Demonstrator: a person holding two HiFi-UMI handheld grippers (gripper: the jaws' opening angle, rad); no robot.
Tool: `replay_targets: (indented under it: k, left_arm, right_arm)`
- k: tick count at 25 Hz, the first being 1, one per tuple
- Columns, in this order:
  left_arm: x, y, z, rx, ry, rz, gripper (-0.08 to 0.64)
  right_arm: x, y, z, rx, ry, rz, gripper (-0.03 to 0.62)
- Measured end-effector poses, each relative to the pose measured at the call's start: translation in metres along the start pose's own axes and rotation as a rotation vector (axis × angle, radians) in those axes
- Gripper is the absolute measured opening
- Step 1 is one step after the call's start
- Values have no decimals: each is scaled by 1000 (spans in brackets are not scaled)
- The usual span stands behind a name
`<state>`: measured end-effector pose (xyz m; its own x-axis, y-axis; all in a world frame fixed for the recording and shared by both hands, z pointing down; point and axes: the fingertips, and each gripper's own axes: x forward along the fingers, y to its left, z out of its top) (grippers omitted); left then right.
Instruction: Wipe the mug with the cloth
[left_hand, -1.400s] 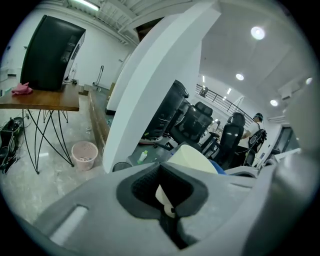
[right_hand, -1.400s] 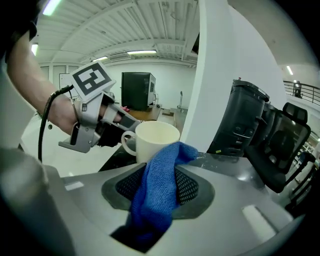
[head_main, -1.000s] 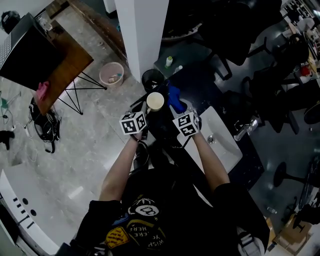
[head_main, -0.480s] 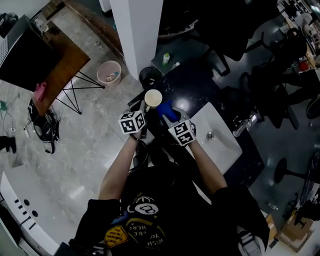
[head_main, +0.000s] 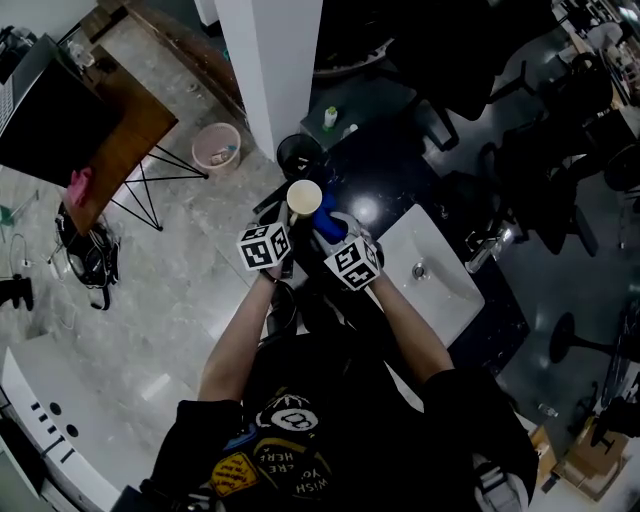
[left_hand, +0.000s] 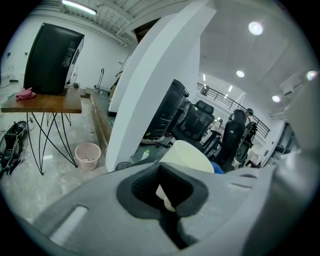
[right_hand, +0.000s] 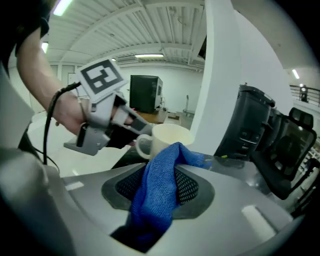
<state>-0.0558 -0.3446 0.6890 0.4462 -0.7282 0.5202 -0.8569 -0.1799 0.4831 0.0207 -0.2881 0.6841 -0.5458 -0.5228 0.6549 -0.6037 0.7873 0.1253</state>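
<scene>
Blue cloth (right_hand: 150, 202) in right gripper (right_hand: 161, 186) rests against left gripper's (left_hand: 167, 195) mug (left_hand: 189, 156).

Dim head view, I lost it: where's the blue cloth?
The blue cloth is pinched in the right gripper, head view centre, just right of the mug that the left gripper holds.
</scene>
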Motion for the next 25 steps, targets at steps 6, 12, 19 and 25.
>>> replay_targets:
  k: [6, 12, 19, 25]
  left_arm:
    - [1, 2, 0, -10, 9, 6, 3]
    - [1, 3, 1, 4, 17, 6, 3]
    - [1, -1, -6, -15, 19, -1, 2]
    - [-14, 9, -1, -18, -8, 27, 2]
  right_arm:
    - [-17, -33, -22, 76, 5, -83, 149]
    - [8, -67, 2, 4, 16, -113, 149]
    - [0, 17, -7, -87, 23, 101, 149]
    - [-18, -46, -13, 38, -18, -104, 149]
